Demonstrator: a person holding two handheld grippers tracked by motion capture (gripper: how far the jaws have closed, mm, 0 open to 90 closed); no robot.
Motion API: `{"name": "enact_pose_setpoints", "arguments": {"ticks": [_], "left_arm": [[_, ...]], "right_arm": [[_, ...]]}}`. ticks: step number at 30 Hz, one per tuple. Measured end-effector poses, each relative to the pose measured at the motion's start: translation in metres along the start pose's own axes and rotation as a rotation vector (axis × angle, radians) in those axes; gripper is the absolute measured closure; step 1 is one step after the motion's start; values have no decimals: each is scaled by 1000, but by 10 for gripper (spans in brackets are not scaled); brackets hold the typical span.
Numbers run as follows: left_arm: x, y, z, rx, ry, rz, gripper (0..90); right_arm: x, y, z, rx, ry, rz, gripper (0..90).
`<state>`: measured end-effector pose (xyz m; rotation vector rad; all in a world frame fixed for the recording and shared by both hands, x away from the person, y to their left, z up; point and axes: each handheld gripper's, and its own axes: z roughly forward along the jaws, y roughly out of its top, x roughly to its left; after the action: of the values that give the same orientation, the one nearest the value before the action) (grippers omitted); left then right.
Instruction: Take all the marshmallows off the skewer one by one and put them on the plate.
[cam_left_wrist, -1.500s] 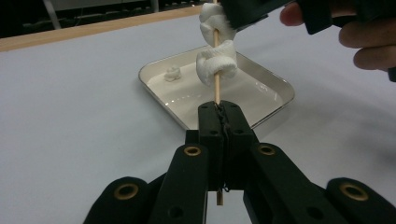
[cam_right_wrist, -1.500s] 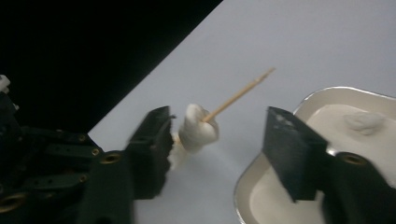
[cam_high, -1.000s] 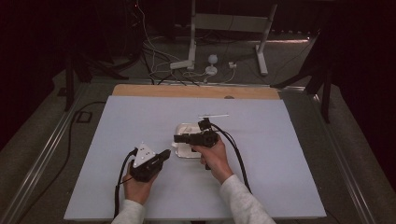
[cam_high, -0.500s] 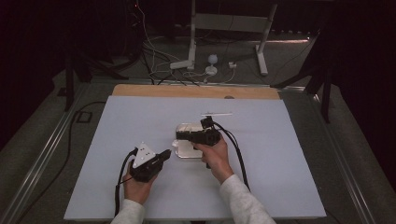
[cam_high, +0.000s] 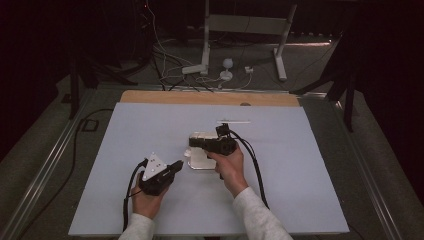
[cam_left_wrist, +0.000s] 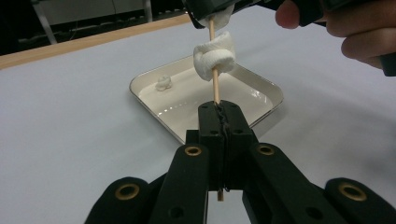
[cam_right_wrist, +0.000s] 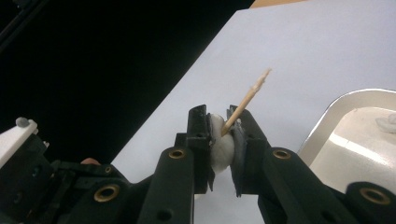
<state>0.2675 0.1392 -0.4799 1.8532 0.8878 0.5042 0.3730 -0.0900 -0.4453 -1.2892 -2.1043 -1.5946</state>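
My left gripper (cam_left_wrist: 220, 109) is shut on a thin wooden skewer (cam_left_wrist: 215, 88) that points up from its jaws over a shallow metal tray (cam_left_wrist: 154, 79). One white marshmallow (cam_left_wrist: 215, 56) is threaded on the skewer. Above it, my right gripper (cam_right_wrist: 218, 114) is shut on a second marshmallow (cam_right_wrist: 219, 140), and the skewer tip (cam_right_wrist: 250, 95) pokes out through it between the jaws. In the high view the left gripper (cam_high: 176, 165) and right gripper (cam_high: 192, 142) meet over the tray (cam_high: 200, 162) at mid-table.
A small white marshmallow scrap (cam_left_wrist: 163, 83) lies in the tray. A spare skewer (cam_high: 232, 121) lies on the white tabletop (cam_high: 125, 130) behind the tray. A wooden strip (cam_high: 150, 96) runs along the far edge. Cables and stand legs lie on the floor beyond.
The right gripper has edged slightly away from the person over the tray. The left gripper has held still with the skewer.
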Motion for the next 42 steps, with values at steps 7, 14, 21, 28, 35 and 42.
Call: {"name": "enact_pose_setpoints", "arguments": {"ticks": [7, 14, 21, 28, 35, 42], "left_arm": [[-2, -1, 0, 24, 11, 26, 900], [-8, -1, 2, 19, -18, 32, 900], [-8, -1, 0, 52, -4, 61, 900], [10, -7, -10, 24, 14, -37, 900], [6, -6, -6, 31, 14, -22, 900], [10, -6, -9, 14, 16, -48, 900]], "right_arm": [[-2, 2, -4, -32, -8, 11, 806], [-14, 13, -25, -81, -62, 14, 810], [-15, 16, -29, -115, -91, 9, 819], [-31, 39, -86, -195, -210, -31, 818], [-34, 34, -78, -141, -226, -68, 811], [-37, 32, -65, -104, -237, -73, 797]]}}
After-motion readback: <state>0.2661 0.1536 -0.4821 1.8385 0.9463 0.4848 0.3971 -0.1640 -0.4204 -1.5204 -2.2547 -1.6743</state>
